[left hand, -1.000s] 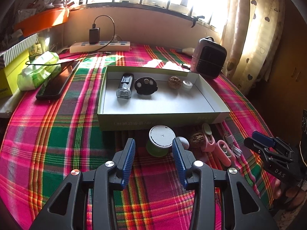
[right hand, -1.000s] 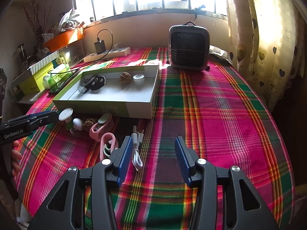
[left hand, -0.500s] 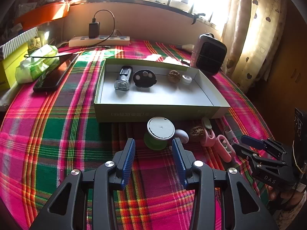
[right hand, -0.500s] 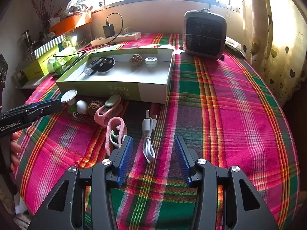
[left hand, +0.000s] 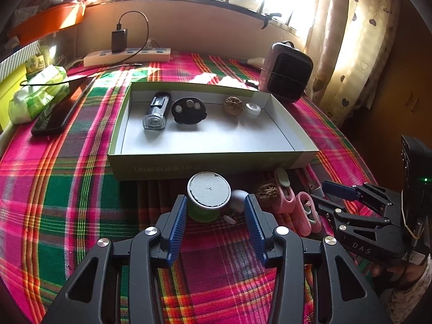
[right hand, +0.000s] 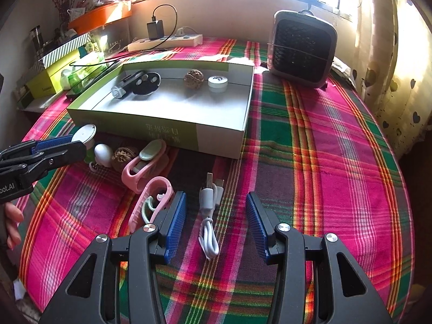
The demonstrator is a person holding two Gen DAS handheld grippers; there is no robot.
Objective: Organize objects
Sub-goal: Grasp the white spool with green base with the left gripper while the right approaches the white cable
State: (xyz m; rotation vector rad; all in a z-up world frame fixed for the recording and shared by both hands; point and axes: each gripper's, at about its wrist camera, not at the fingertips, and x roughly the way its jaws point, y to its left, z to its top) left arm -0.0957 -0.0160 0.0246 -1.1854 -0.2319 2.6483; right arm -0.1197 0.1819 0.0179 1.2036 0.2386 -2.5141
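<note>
A green spool with a white top (left hand: 209, 193) stands on the plaid cloth in front of the shallow box (left hand: 205, 167). My left gripper (left hand: 216, 210) is down at the spool with its jaws opening. The spool sits just between the fingertips, and no pad presses on it. Beside the spool lie a white egg-shaped piece (left hand: 239, 198), a walnut (left hand: 267, 193) and two pink clips (right hand: 145, 162) (right hand: 154, 199). My right gripper (right hand: 216, 213) is open and straddles a coiled white USB cable (right hand: 208, 210) without touching it. The box holds a bike light (left hand: 156, 110), a black disc (left hand: 189, 110), another walnut (left hand: 232, 105) and a white cap (left hand: 253, 109).
A small heater (right hand: 302, 48) stands behind the box at the right. A power strip with a charger (left hand: 127, 56) lies by the wall. A phone (left hand: 59, 113) and a pack of wipes (left hand: 37, 94) lie left of the box. Curtains hang at the right edge.
My left gripper's jaws have widened and it has closed in on the green spool. My right gripper has moved forward and down, so the white cable now lies between its fingers.
</note>
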